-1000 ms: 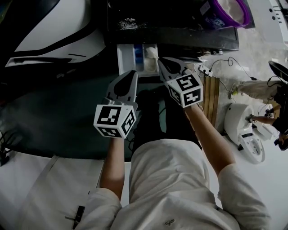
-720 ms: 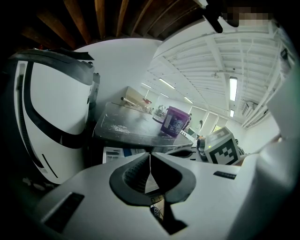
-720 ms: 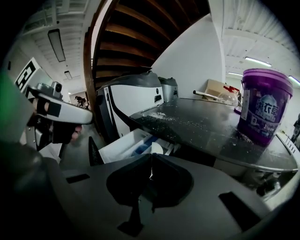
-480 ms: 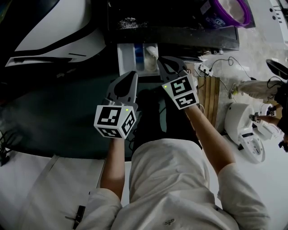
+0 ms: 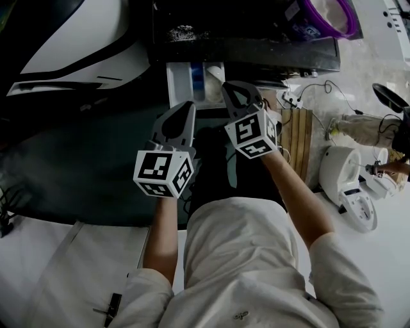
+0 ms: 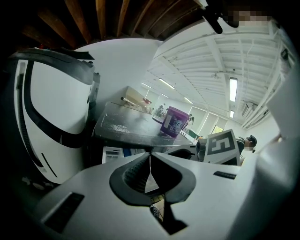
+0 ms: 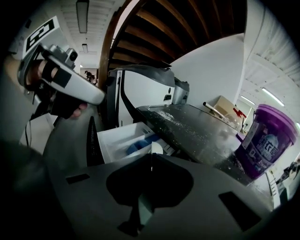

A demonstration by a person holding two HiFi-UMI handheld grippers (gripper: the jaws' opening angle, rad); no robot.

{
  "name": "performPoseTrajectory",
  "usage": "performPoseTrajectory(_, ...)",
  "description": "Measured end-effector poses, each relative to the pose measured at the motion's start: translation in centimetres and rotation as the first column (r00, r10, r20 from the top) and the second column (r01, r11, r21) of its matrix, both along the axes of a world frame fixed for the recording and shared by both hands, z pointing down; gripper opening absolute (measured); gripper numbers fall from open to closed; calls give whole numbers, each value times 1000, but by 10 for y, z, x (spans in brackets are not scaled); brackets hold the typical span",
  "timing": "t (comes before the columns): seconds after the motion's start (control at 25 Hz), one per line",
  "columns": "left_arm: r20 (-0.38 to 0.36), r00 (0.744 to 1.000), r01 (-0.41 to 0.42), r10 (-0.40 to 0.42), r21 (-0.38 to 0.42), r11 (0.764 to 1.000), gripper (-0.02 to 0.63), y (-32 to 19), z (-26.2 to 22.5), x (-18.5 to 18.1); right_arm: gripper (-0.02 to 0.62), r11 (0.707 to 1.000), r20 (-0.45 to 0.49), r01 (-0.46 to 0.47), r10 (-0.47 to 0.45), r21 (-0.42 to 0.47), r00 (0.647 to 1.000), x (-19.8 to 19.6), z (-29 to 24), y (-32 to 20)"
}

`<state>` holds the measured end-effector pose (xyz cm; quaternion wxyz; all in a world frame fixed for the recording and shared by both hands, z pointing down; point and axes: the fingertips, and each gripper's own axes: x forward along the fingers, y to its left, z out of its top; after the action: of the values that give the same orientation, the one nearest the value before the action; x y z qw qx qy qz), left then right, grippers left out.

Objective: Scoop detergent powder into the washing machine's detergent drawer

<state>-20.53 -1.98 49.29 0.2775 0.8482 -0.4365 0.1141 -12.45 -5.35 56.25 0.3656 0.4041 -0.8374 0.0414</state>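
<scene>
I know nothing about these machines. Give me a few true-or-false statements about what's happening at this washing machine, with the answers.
1. The white plastic detergent drawer is pulled open. True.
2. The purple plastic tub stands on the floor. False: it stands on the washing machine's dark top.
3. The left claw is wide open. False: its jaws are together with nothing between them.
4. White powder is spilled on the dark top. True.
5. The right claw holds a blue bottle. False: it is shut on a small white scoop by the drawer.
</scene>
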Motion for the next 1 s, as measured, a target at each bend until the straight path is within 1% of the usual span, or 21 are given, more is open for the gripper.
performPoseTrajectory(0.12,0,1000,1,-1,0,1000,20,1,0,0,9,999,-63,39,-37,30,997,-1,2,2)
performPoseTrajectory(0.32,1,1000,4,-4,0,1000,20,2,0,-2,9,995,-134,83,-74,59,988,-2,4,4)
performPoseTrajectory(0.52,-2,1000,9,-9,-3,1000,20,4,2,-3,9,986,-211,138,-116,91,970,-3,6,7)
performPoseTrajectory(0.64,-5,1000,12,-12,-4,1000,20,6,1,-3,9,981,-242,162,-133,103,961,-4,6,8)
performPoseTrajectory(1.0,-2,1000,11,-11,-2,1000,20,10,1,-4,9,951,-380,274,-202,145,903,-6,8,14)
